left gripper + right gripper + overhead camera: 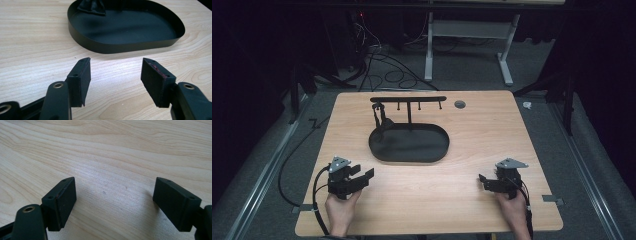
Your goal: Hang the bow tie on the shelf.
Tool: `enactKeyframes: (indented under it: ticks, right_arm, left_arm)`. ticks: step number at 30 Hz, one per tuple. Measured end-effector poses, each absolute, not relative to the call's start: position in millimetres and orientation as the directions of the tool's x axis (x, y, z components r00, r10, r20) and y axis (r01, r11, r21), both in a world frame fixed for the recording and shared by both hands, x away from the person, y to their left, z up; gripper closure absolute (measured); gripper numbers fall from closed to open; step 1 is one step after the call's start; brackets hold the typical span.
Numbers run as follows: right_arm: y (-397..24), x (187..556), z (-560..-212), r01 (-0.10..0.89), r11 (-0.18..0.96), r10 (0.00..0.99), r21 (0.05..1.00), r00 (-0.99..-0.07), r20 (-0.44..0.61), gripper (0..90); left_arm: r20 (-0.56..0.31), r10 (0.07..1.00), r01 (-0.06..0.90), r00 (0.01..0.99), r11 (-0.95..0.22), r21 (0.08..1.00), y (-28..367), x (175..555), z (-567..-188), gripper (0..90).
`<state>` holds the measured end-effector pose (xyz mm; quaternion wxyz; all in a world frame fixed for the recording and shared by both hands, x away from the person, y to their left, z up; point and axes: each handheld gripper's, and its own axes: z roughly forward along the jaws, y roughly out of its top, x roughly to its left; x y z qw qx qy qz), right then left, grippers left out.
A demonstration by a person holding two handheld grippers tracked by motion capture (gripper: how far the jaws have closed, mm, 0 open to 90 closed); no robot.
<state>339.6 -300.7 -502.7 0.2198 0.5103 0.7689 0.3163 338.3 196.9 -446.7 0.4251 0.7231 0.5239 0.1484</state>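
both tongs [367, 175] [482, 180] gape wide, empty, on bare table [472, 135]; black tray [409, 143] well beyond.

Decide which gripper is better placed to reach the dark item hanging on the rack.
Left. The left gripper is open and faces the black tray, with the dark item on that side; the right gripper faces bare table.

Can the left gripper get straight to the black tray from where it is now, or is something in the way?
Probably yes. The left gripper is open and holds nothing, and bare wooden table lies between its jaws and the near wall of the black tray. A dark object sits at the tray's far end.
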Motion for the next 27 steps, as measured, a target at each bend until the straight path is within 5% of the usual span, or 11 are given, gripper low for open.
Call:
enactKeyframes:
  ticks: [27]
  right_arm:
    - [-301,340,-503,0.645,0.280,0.923,0.711,-0.384,-0.015,19.9]
  left_arm:
    - [-0.213,0.893,0.660,0.396,-0.116,0.742,183,346,-469,41.6]
